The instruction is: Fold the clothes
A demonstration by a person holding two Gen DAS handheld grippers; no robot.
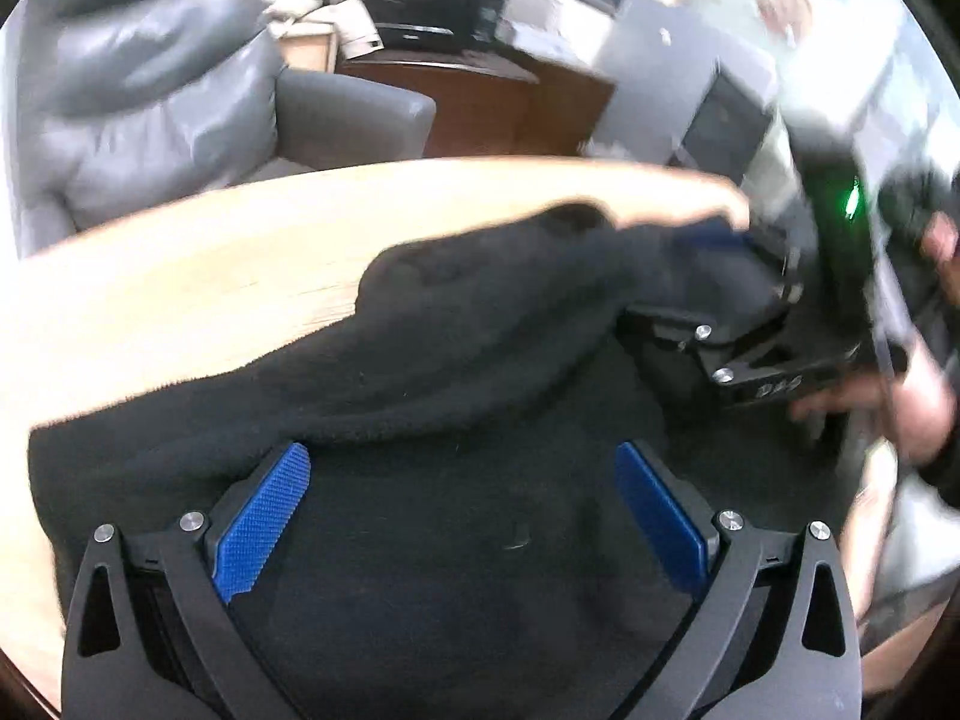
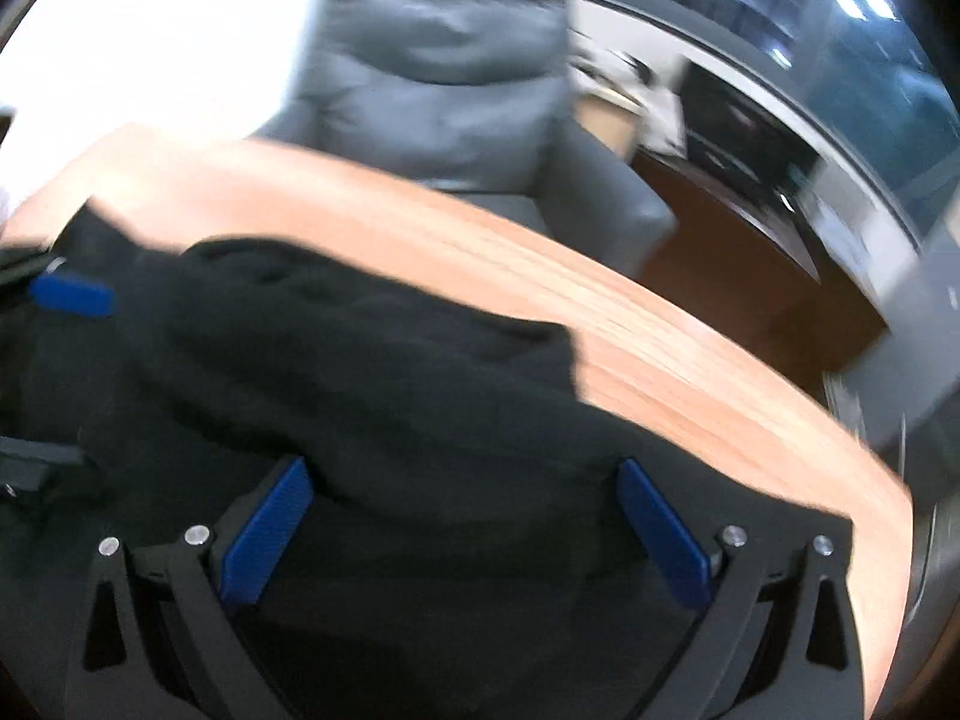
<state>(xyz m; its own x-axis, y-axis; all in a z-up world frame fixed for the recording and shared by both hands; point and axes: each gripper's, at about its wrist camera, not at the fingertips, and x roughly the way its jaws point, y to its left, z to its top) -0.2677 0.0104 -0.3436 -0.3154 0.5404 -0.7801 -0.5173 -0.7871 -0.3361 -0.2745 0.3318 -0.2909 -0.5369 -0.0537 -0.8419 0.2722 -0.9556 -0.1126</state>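
A black fleece garment [image 1: 480,330] lies bunched in folds on a round wooden table [image 1: 210,252]. My left gripper [image 1: 462,456] hangs open just above the cloth, with nothing between its blue pads. At the right of the left wrist view, a hand [image 1: 900,408] holds my right gripper [image 1: 690,282], which is blurred, at the garment's far edge. In the right wrist view the right gripper [image 2: 462,468] stands wide open over the same garment [image 2: 360,360], its pads off the fabric. A blue pad [image 2: 72,295] of the left gripper shows at the far left there.
A grey leather armchair [image 1: 150,90] stands behind the table, also in the right wrist view [image 2: 444,90]. The table's curved edge [image 2: 840,450] runs close on the right. Beyond it are dark wood flooring [image 2: 750,276] and a low cabinet with a dark screen [image 1: 420,0].
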